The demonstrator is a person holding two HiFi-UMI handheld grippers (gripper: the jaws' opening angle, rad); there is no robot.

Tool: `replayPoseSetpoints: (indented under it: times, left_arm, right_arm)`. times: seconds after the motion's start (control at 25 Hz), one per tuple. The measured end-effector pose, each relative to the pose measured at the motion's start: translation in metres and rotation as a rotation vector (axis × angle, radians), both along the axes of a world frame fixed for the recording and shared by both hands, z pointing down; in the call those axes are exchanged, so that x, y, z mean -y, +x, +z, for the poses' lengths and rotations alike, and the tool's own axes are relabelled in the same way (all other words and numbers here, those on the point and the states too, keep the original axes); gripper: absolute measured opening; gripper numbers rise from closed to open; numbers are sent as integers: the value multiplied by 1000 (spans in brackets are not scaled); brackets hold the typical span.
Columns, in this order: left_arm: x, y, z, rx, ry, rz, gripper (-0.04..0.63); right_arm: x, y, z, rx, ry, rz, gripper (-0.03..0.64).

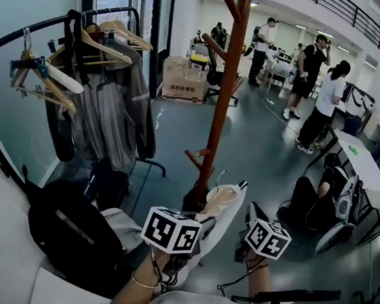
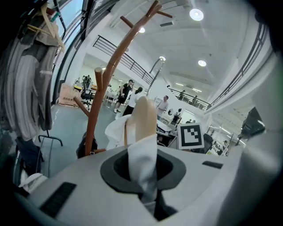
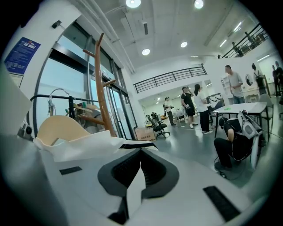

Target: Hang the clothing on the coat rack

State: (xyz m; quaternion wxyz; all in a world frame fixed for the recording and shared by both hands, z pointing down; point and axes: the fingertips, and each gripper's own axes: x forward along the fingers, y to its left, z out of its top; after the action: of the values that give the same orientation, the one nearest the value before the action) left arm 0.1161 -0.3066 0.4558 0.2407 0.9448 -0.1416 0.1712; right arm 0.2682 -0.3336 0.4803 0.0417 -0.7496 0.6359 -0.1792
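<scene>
The white shirt hangs on a wooden hanger carried between the two grippers, in the air and not yet on anything. The left gripper has its jaws closed on a fold of the white cloth at one end of the hanger, and the right gripper has its jaws pinched on the cloth toward the other side. The hanger's long axis runs roughly from one gripper to the other, and its metal hook stands up from the middle. The brown coat rack stands just beyond the jaws and rises well above them. Both gripper views show its trunk to the left of the shirt. A low peg sticks out just above and left of the hook, on the left gripper's side, and the higher pegs are far overhead. The hook likely needs lifting and carrying left to catch that low peg.
</scene>
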Motion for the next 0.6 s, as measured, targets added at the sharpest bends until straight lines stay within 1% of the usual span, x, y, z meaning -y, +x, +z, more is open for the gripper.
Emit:
replayPoseSetpoints:
  times: [0.16,0.32,0.52,0.6]
  left_arm:
    - [13,12,5,-7,-13,22,40]
    - [15,29,8,-5,-25,41,40]
    - [24,38,2,-23,-30,31,40]
    - [26,40,2,-31,-47,23,40]
  right_arm:
    - [2,15,4,3,5,53,23]
    - [0,34,7,12,-1,77,23]
    - [16,37,-5,-11,-5,47,23]
    - [21,39,-9,-19,-5,38,23]
